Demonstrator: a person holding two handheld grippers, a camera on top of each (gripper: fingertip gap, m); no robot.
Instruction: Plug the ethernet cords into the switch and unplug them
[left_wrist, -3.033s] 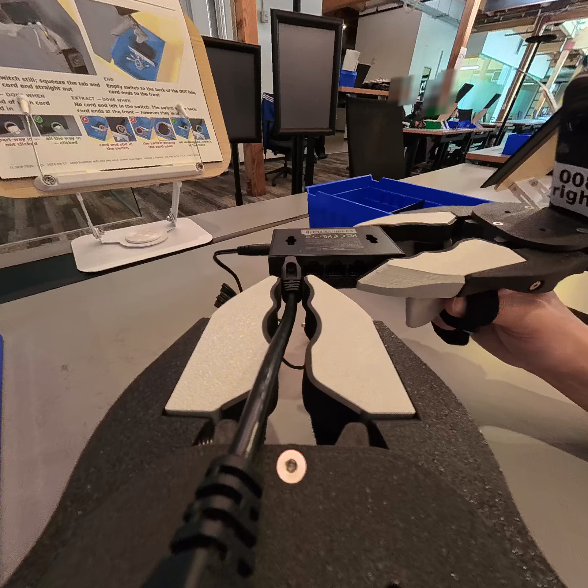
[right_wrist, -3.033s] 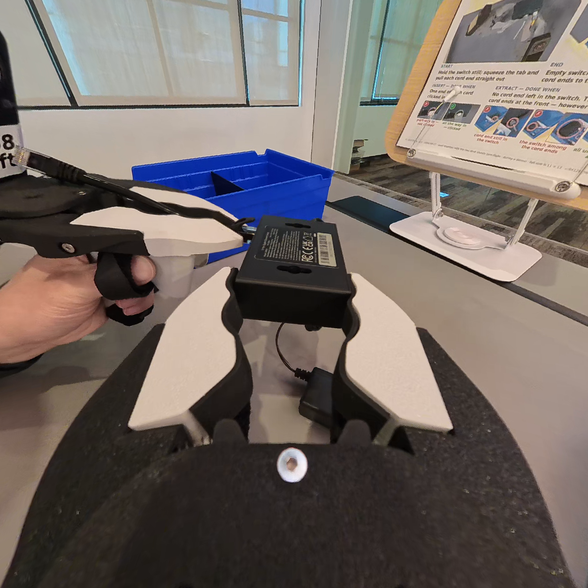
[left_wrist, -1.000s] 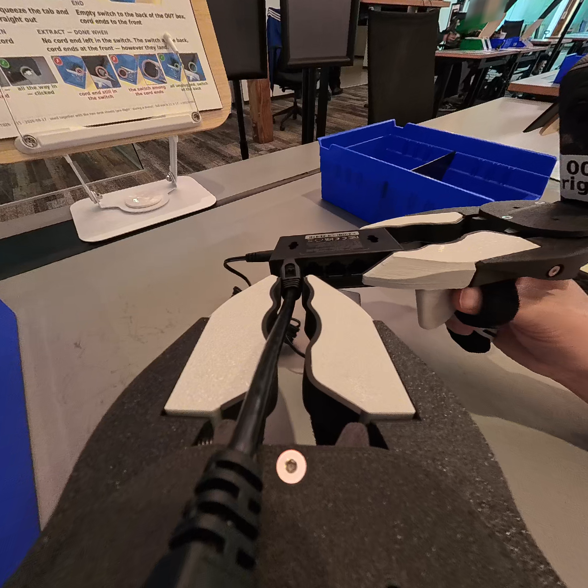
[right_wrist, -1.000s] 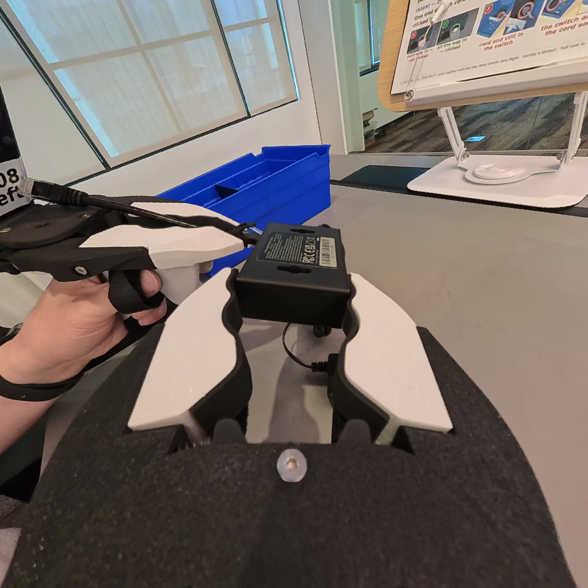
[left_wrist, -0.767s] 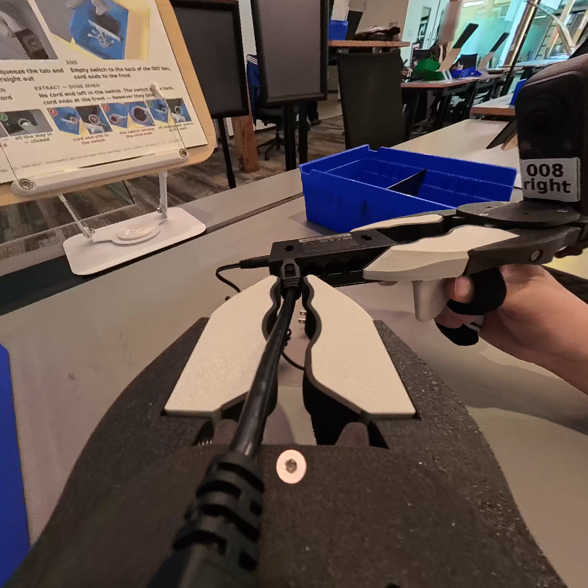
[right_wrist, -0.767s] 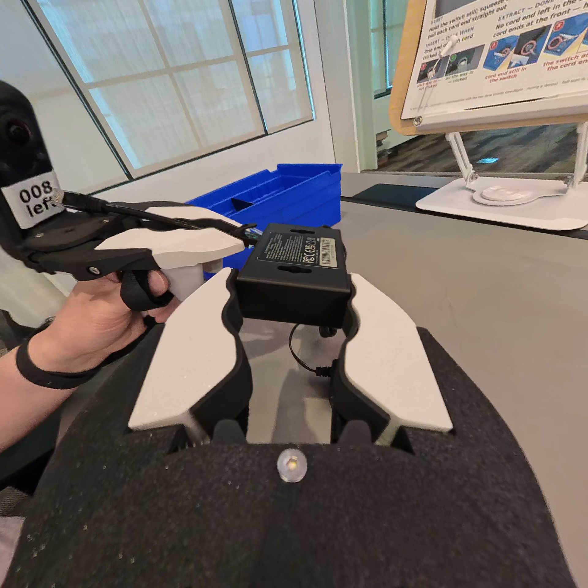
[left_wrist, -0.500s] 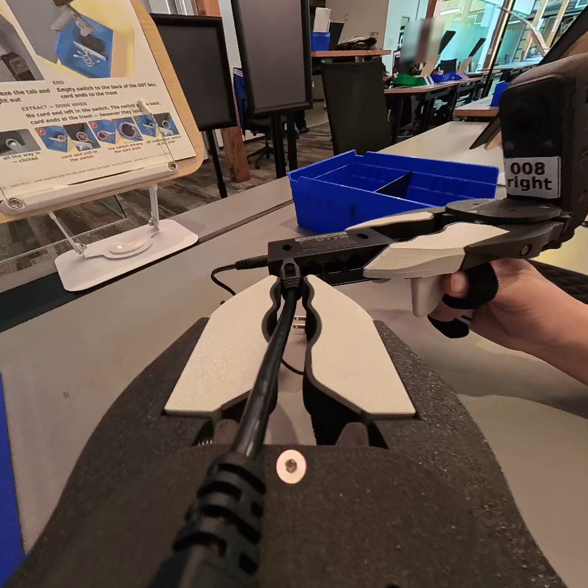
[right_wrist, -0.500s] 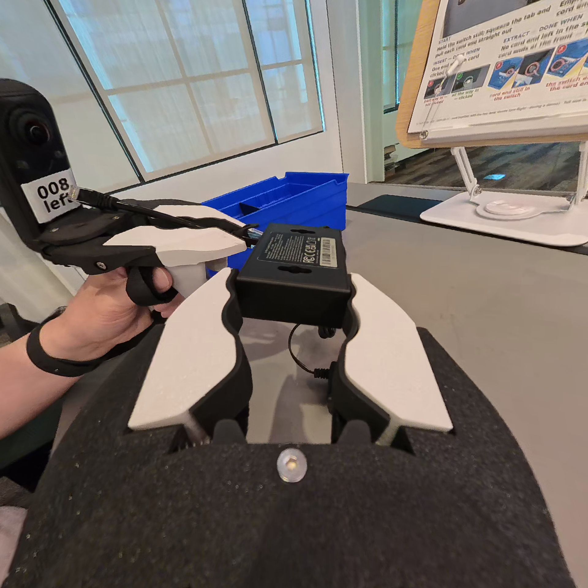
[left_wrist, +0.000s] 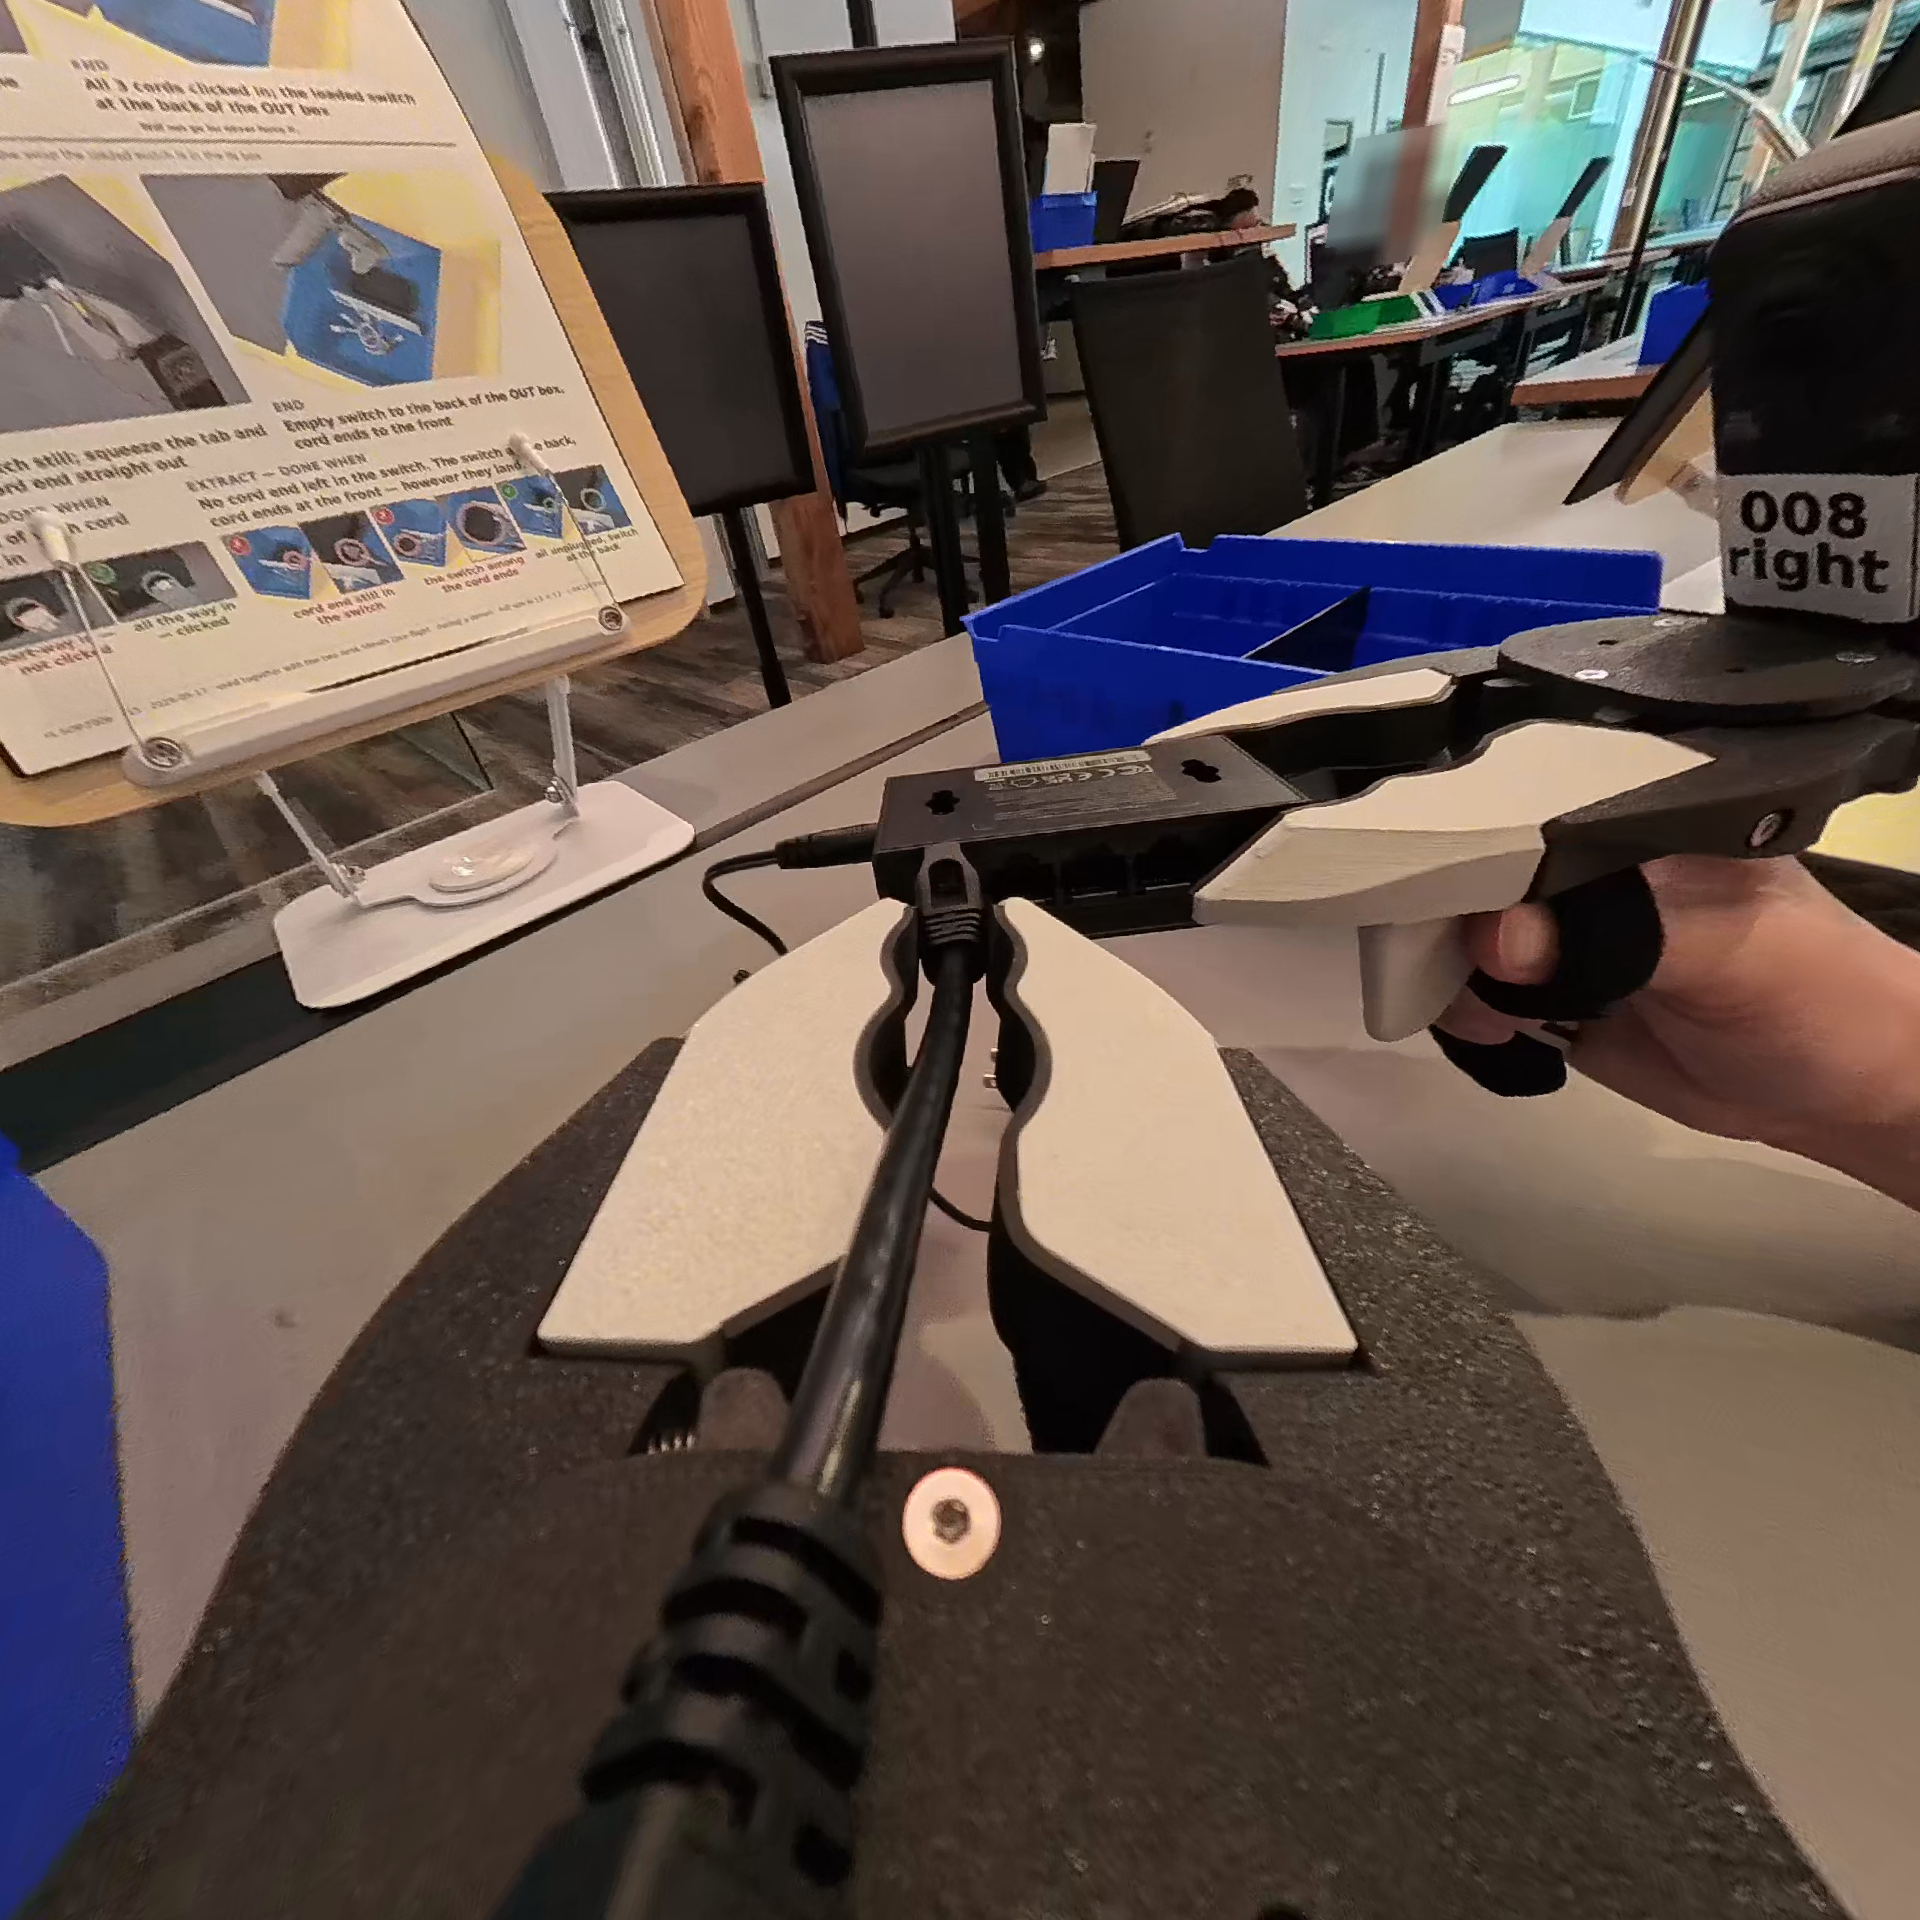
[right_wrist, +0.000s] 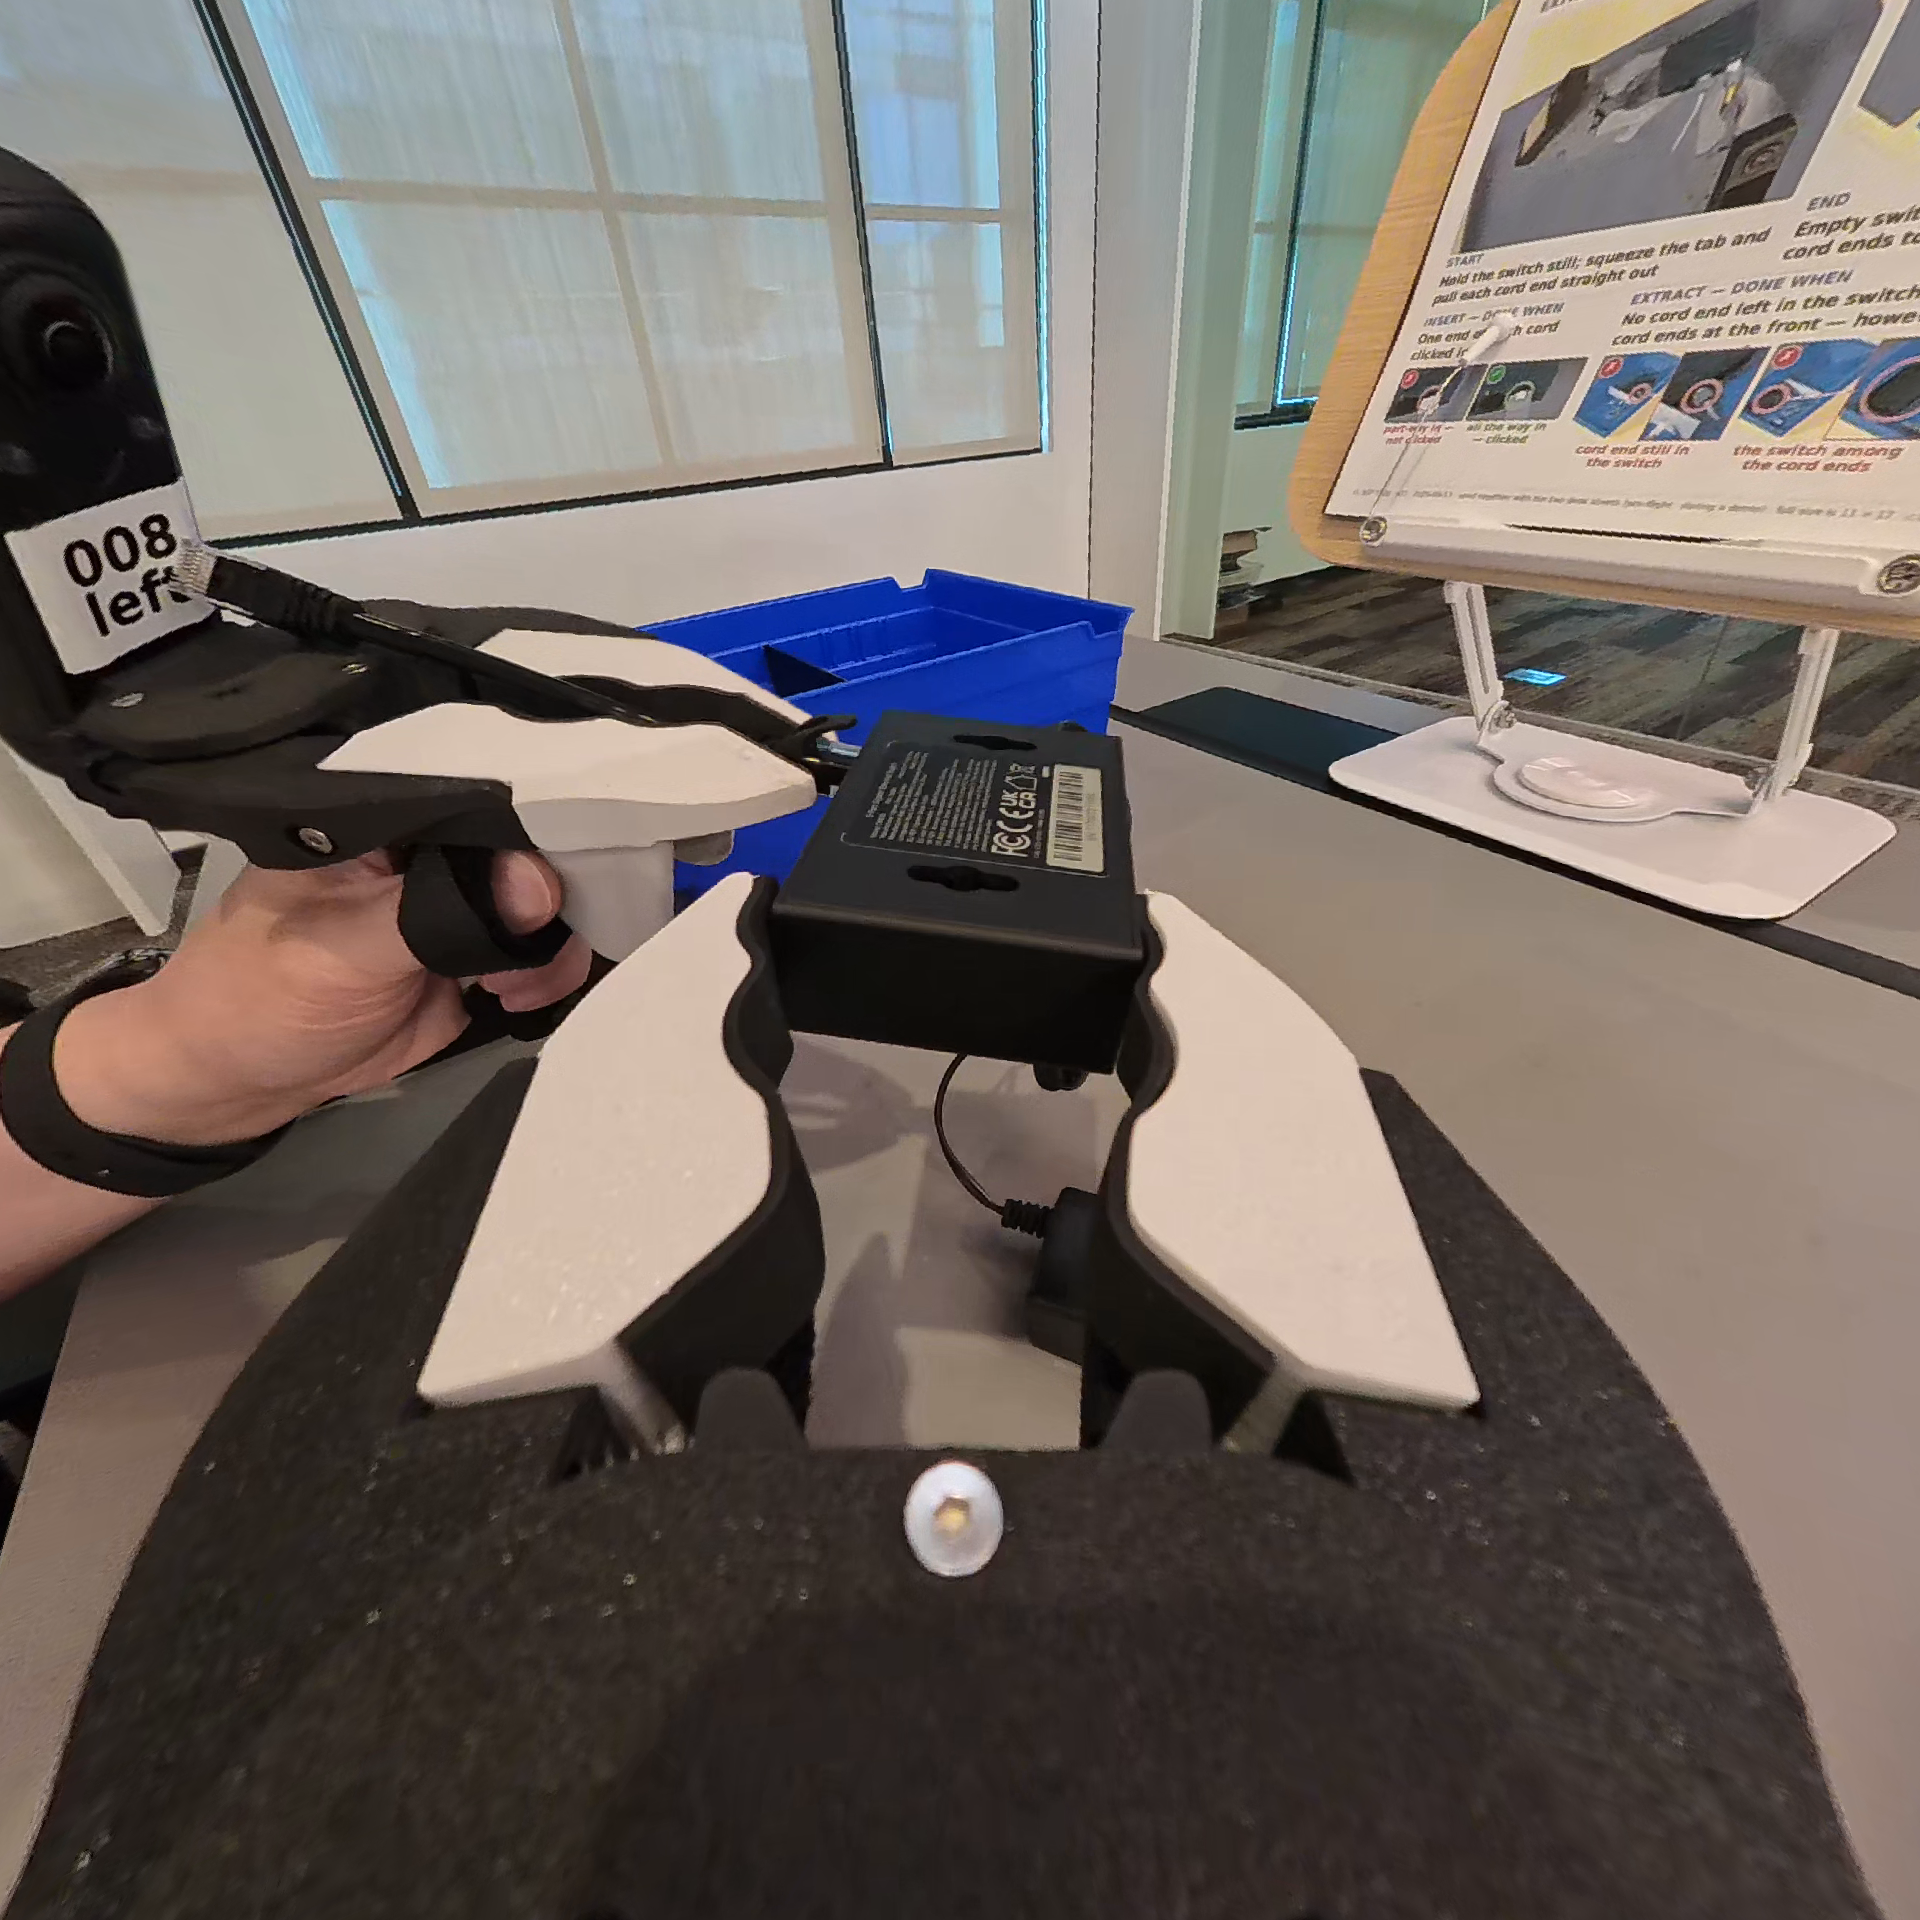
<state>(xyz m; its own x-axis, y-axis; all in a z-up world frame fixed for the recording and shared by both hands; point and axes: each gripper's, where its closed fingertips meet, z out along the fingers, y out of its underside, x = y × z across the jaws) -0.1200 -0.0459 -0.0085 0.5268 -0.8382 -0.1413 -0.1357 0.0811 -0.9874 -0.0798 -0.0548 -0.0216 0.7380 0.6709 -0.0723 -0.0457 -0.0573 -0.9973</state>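
Above grey table: right gripper clamping black switch steady, so left gripper, pinching ethernet cord, can seat its plug ahead.

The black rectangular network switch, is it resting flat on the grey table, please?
No, the black rectangular network switch is held above the grey table by the right tool.
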